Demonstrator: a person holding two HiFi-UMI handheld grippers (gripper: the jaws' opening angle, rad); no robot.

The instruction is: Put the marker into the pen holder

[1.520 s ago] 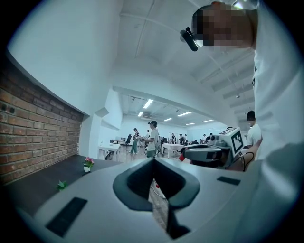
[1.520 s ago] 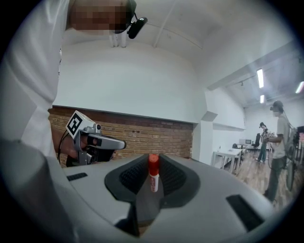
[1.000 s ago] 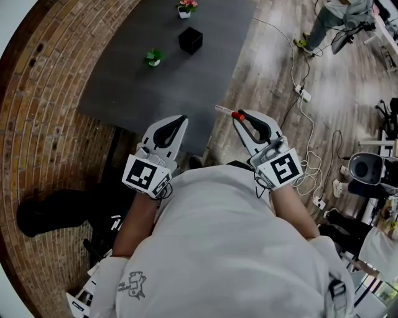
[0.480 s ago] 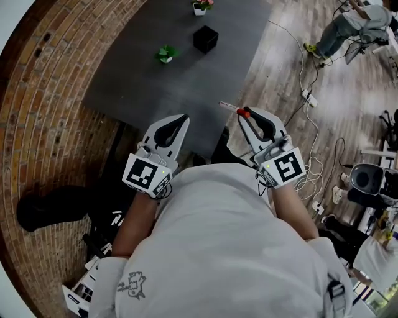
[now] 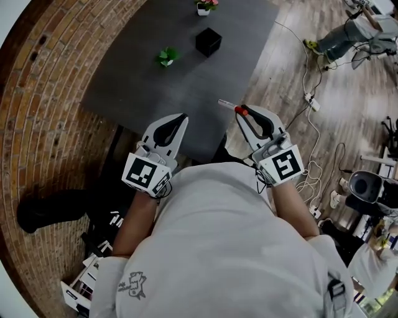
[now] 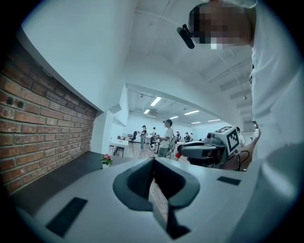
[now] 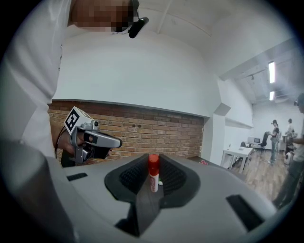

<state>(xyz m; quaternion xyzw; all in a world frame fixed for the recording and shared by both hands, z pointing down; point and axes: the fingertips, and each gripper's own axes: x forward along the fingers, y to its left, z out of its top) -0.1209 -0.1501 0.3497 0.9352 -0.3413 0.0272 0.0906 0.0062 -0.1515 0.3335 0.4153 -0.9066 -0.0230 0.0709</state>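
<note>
A white marker (image 5: 227, 106) with a red cap sticks out leftward from my right gripper (image 5: 239, 112), which is shut on it above the near edge of the dark grey table (image 5: 143, 87). In the right gripper view the marker (image 7: 153, 173) stands upright between the jaws. The black cube pen holder (image 5: 208, 41) sits far back on the table, well ahead of both grippers. My left gripper (image 5: 181, 118) hovers at the table's near edge, jaws closed together with nothing in them. The left gripper view shows the right gripper (image 6: 204, 151) level beside it.
A small green plant (image 5: 165, 57) and a potted pink flower (image 5: 204, 6) stand near the holder. A brick wall (image 5: 43, 124) runs along the left. Cables and a power strip (image 5: 309, 99) lie on the wooden floor to the right, where people stand in the distance.
Both grippers have moved a little forward and right along the table's near edge, the marker still in the right one. The table and holder have shifted rightward in the head view.
</note>
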